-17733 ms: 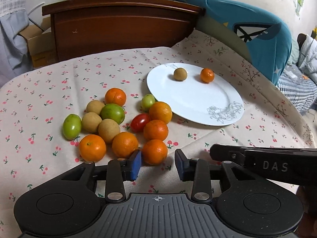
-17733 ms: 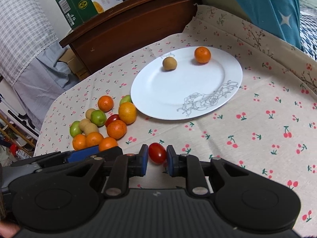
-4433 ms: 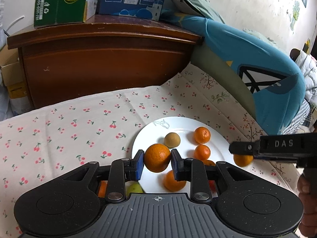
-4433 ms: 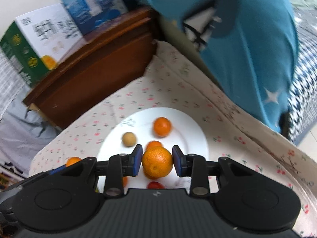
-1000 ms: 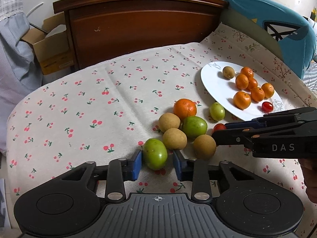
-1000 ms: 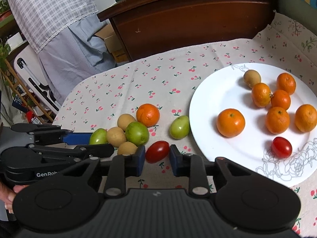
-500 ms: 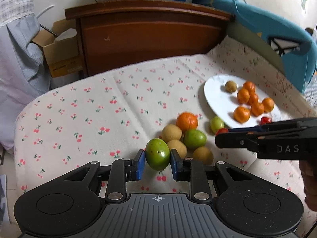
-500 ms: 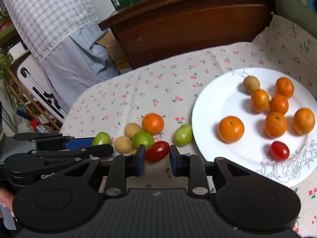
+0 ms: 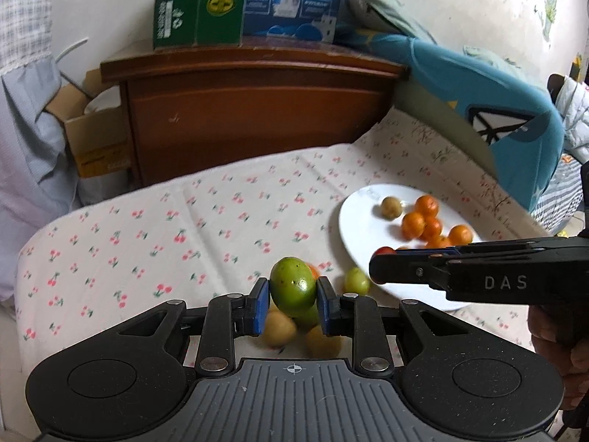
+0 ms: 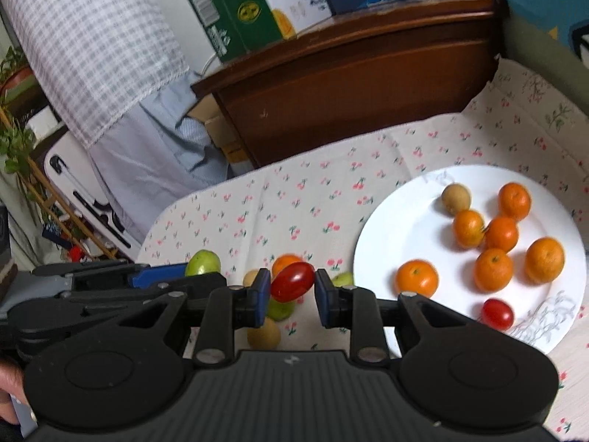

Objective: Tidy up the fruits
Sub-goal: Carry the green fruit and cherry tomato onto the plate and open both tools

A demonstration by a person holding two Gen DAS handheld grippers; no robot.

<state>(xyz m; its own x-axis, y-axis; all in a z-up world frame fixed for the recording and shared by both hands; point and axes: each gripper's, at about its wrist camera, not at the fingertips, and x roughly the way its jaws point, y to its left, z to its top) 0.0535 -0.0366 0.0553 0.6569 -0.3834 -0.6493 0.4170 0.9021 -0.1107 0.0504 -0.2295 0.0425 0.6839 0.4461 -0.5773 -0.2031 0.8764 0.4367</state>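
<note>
Left wrist view: my left gripper (image 9: 293, 304) is clamped on a green fruit (image 9: 293, 291), held above the cherry-print tabletop (image 9: 184, 228). Under it sit blurred tan and green fruits. To the right, the right gripper (image 9: 383, 270) reaches in with a red tomato (image 9: 383, 250) at its tip, in front of the white plate (image 9: 357, 221).

Right wrist view: my right gripper (image 10: 292, 296) is pinching the red tomato (image 10: 292, 281), clear of the cloth. The plate (image 10: 383, 235) lies right, carrying six oranges, a tan fruit and another tomato (image 10: 497, 314). Far left, the left gripper holds the green fruit (image 10: 202, 263).
</note>
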